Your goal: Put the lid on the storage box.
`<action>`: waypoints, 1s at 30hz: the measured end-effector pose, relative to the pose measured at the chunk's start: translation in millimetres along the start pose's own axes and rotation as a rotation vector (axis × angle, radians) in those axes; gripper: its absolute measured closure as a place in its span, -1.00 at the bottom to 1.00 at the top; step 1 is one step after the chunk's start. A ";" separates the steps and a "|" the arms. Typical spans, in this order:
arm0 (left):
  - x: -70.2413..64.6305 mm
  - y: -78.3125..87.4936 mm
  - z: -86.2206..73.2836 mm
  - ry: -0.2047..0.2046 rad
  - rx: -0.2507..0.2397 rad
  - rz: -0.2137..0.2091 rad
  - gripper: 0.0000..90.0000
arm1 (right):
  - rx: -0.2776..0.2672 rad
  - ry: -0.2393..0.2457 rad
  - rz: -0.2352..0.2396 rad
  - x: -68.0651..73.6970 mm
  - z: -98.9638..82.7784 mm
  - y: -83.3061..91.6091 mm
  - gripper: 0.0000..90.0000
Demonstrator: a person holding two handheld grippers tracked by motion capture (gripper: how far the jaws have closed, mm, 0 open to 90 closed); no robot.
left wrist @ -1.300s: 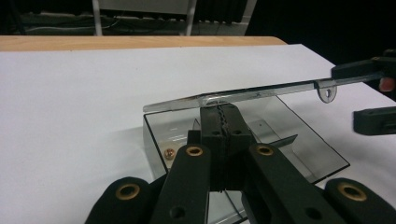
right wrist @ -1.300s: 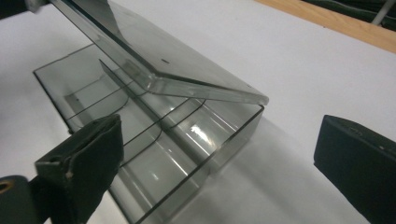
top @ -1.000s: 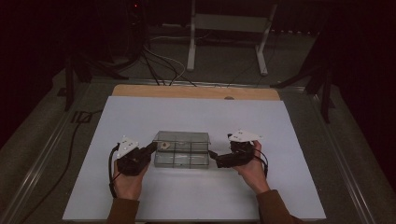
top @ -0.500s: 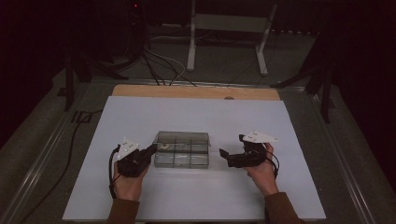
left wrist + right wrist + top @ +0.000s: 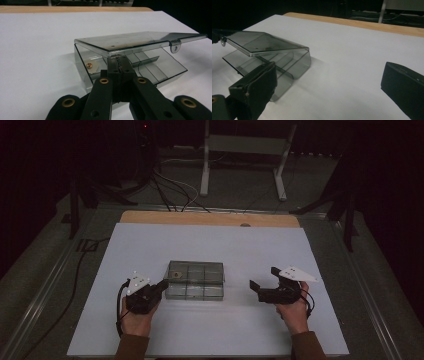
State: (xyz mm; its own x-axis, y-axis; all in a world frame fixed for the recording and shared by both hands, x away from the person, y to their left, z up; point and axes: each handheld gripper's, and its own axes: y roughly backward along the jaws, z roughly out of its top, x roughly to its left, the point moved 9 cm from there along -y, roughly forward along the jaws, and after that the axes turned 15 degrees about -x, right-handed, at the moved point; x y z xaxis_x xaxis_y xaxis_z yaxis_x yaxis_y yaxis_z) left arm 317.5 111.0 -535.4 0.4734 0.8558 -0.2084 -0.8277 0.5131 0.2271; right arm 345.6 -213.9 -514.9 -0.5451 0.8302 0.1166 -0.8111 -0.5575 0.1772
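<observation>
One white counter [image 5: 250, 250] carries clear compartment box [image 5: 195, 280] near front centre. Left gripper [image 5: 161, 286] at box's left end — fingers pressed together at lid edge. Right gripper [image 5: 263, 281] apart from box, on its right — fingers spread, nothing between.

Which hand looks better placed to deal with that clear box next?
Probably left: its hand-held gripper is shut at the clear box, under the lid's edge. The right hand-held gripper stands open, apart from it.
</observation>
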 end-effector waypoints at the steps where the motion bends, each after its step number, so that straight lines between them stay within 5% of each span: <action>1: 0.0 0.0 0.0 0.000 0.000 0.000 1.00 | 0.000 0.000 0.000 0.0 0.0 0.0 -0.99; 13: 0.4 0.5 -9.4 -0.004 0.025 -0.006 1.00 | -0.035 0.005 -0.034 -13.6 -1.9 24.3 -0.99; 30: 2.4 1.4 -25.4 -0.012 0.082 -0.009 1.00 | -0.056 0.001 -0.046 -22.5 -2.4 32.0 -0.99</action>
State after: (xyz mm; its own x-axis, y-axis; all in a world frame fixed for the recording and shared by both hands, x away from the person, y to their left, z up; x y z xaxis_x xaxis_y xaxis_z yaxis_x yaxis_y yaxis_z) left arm 309.7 112.1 -559.7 0.4843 0.8518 -0.1996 -0.7963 0.5237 0.3029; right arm 331.4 -250.4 -514.1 -0.5074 0.8548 0.1085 -0.8456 -0.5182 0.1278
